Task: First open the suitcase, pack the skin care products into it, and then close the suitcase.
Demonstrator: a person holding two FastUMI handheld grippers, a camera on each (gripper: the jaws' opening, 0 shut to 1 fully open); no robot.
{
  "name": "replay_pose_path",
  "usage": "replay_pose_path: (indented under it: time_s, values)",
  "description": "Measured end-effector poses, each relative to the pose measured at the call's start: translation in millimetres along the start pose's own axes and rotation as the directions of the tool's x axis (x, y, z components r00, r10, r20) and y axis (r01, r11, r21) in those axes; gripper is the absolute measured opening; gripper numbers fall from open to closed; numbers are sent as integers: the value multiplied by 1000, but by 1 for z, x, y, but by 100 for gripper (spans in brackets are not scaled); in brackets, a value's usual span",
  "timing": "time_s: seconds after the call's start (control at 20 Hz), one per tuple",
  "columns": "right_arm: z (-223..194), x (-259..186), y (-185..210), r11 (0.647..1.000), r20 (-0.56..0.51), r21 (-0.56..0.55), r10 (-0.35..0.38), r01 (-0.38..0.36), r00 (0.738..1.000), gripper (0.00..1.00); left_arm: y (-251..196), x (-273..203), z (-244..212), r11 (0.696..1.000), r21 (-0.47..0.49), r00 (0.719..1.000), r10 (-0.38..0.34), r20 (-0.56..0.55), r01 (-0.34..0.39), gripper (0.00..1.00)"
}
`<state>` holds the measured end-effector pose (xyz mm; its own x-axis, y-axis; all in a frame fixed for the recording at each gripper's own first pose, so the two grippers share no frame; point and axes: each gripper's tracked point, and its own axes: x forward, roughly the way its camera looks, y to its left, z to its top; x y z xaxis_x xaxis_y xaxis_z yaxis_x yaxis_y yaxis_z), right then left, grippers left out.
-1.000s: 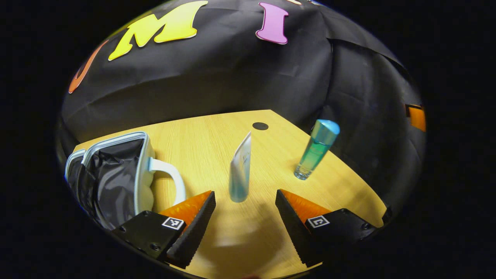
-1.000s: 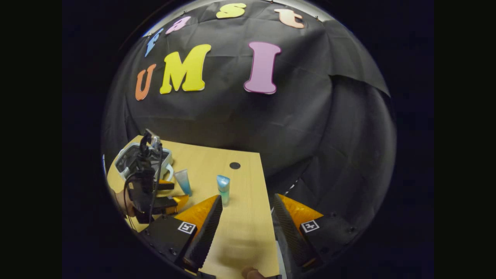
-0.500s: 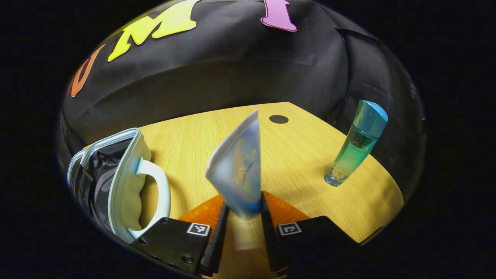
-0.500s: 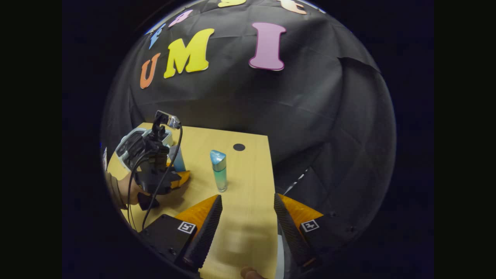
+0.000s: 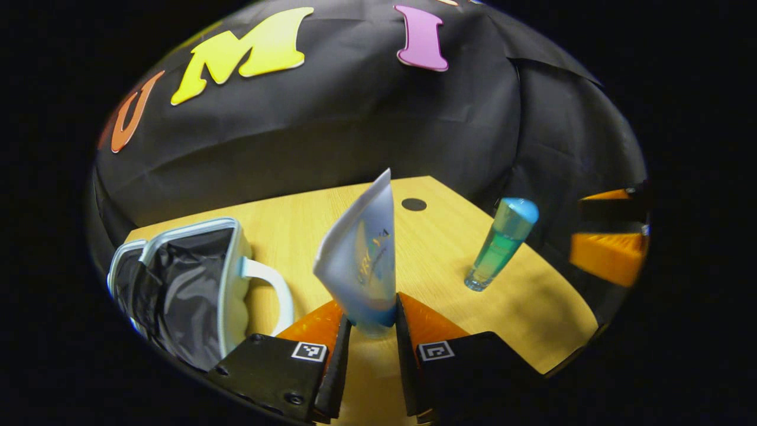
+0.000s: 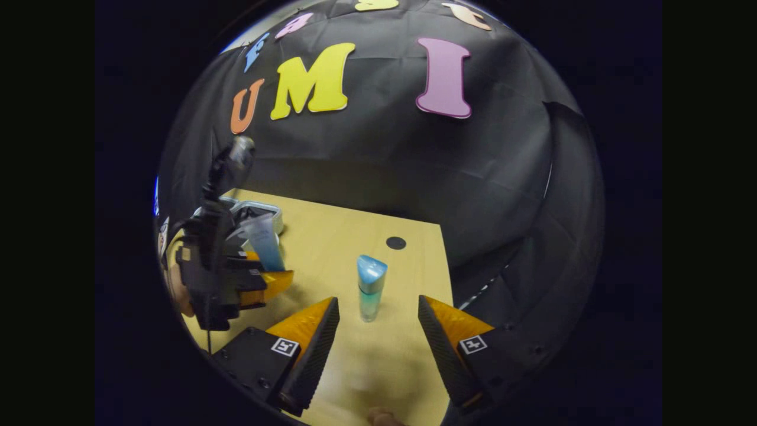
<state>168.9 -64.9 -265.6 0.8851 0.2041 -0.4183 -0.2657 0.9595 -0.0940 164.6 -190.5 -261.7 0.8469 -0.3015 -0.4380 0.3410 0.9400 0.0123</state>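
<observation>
Between the left gripper (image 5: 372,331) fingers stands the tube (image 5: 362,260), clamped at its cap end, both fingers pressing on it, its long axis running up and away from the fingers to the flat crimped end on top. It seems lifted off the worktop (image 5: 295,236), though I cannot tell for sure. To the left of the tube, near it, lies the suitcase (image 5: 183,284), open, dark lining showing, its pale handle (image 5: 272,284) turned toward the tube. So the coming move is, by my judgement, a short carry leftward and a lowering into the open shell.

To the right of the tube, well apart, the bottle (image 6: 371,290) stands upright on the worktop, long axis vertical. The right gripper (image 6: 378,331) faces it with fingers spread wide and empty, the bottle just ahead of the gap; that hand is clearly nearer to it.

Printed lettering runs along the tube, too blurred to read.
</observation>
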Motion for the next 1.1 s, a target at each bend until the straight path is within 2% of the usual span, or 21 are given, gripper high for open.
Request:
replay_pose_path:
  time_s: [0.3, 0.45, 0.55, 0.8, 1.0, 1.1]
  values:
    - [-21, 59, -2, 996, -25, 29, -83, 83, 996, 79, 21, -100, 12, 1000, -13, 999, 27, 23, -27, 42]
    - [-45, 80, 0, 993, -97, 70, -84, 91, 992, 77, 43, -147, 8, 997, -44, 997, 71, 18, -70, 42]
    - [-49, 90, 0, 992, -103, 79, -94, 102, 990, 69, 56, -165, 0, 992, -78, 995, 104, 4, -104, 42]
    - [-53, 108, 3, 989, -99, 93, -104, 114, 990, 59, 91, -192, -25, 971, -151, 983, 180, -43, -184, 42]
    - [-57, 111, 5, 981, -117, 131, -126, 141, 985, 39, 113, -208, -33, 954, -200, 975, 214, -66, -223, 42]
    - [-57, 109, 5, 978, -122, 142, -139, 156, 983, 39, 121, -214, -28, 946, -224, 972, 224, -73, -235, 42]
